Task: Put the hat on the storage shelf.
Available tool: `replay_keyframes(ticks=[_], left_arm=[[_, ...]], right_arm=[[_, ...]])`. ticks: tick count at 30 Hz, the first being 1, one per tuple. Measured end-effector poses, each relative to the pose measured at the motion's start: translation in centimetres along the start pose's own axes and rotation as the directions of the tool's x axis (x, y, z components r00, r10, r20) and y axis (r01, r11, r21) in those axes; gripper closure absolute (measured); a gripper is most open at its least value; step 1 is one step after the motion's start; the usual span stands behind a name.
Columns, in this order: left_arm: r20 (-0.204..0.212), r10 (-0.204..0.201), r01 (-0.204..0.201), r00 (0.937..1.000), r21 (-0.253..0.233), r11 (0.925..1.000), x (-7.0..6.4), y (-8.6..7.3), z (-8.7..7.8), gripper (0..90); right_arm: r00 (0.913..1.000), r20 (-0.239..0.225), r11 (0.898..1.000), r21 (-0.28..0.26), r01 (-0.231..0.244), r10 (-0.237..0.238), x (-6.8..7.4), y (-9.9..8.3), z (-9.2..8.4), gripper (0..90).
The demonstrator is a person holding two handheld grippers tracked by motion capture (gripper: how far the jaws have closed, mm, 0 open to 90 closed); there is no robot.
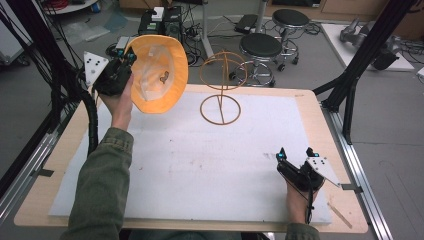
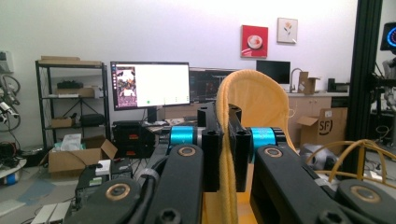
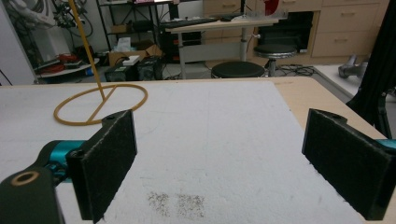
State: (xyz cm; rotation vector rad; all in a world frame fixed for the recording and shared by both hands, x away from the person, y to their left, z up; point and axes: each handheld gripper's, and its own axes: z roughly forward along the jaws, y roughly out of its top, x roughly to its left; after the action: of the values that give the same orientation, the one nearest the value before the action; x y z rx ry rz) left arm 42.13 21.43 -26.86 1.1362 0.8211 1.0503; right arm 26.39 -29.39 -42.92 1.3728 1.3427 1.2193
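- Left gripper [image 1: 126, 59] clamped tight on the brim of the yellow hat [image 1: 159, 75], lifted above the table's [image 1: 310, 107] far left corner.
- Wire stand [image 1: 221, 87] just right of it, apparently not touching.
- Right gripper [image 1: 296, 154] wide open, empty, low over bare white mat [image 1: 210, 165] near the right edge.

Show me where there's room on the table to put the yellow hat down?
The white mat is bare across its middle and front, between the wire stand at the back and the right gripper near the front right corner. The left side under the hat, which the left gripper holds up, is free too. Only the stand's ring crowds the back.
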Motion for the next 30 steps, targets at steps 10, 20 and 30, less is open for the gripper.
replay_keyframes(ticks=[10,20,30], left_arm=[[-0.001,0.034,-0.035,0.9994,-0.025,0.9991,-0.8,1.2,1.7,87.0],[-0.001,0.069,-0.069,0.9976,-0.047,0.9965,-2.3,3.2,3.7,87.0],[-0.074,0.059,-0.062,0.9955,-0.045,0.9970,-3.5,4.5,6.0,87.0]], right_arm=[[0.9999,0.009,1.000,-0.011,-0.007,0.007,-0.3,0.1,-0.3,9.0],[0.9991,0.029,0.999,-0.037,-0.029,0.030,-0.9,-0.1,-0.6,9.1],[0.9991,0.026,0.999,-0.041,-0.033,0.034,-1.0,-0.3,-0.7,9.1]])
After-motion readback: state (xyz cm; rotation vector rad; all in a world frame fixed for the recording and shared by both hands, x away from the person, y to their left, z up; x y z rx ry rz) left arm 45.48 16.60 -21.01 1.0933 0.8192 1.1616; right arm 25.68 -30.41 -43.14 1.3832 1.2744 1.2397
